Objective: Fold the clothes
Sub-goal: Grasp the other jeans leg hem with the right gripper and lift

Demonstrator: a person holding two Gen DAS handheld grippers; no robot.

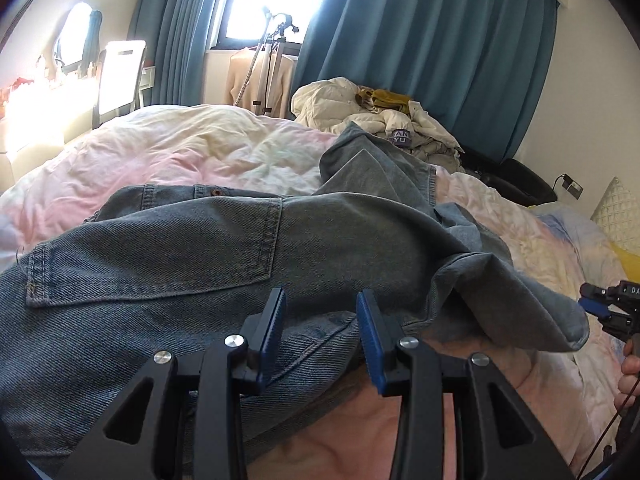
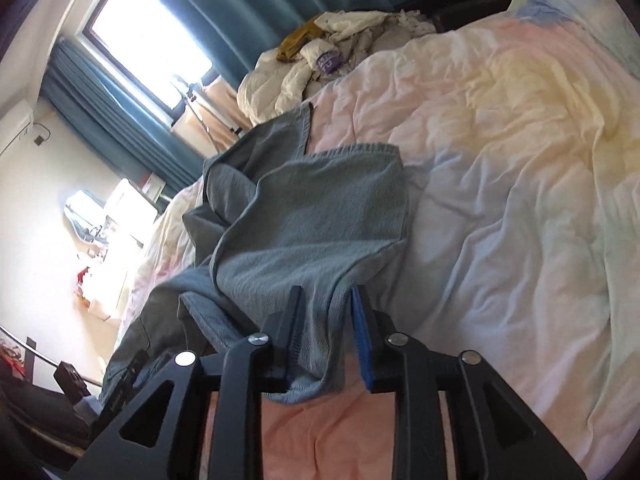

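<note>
A pair of blue-grey jeans (image 1: 180, 248) lies spread on the bed, back pocket up, with one leg folded over toward the right. My left gripper (image 1: 322, 320) hovers open just over the denim near its lower hem; its pads press on nothing. In the right wrist view the folded leg end of the jeans (image 2: 304, 220) drapes between the fingers of my right gripper (image 2: 326, 320). The cloth rests against the left finger, and the blue pad on the right stands clear of it, so the jaws are open. The right gripper (image 1: 596, 304) also shows at the right edge of the left wrist view.
A rumpled pastel duvet (image 1: 180, 152) covers the bed. A pile of cream and mustard clothes (image 1: 360, 108) sits at the far side by the teal curtains (image 1: 420, 40). A pillow (image 1: 616, 208) lies far right. A tripod stand (image 1: 272, 60) and a white chair (image 1: 120, 76) stand beyond the bed.
</note>
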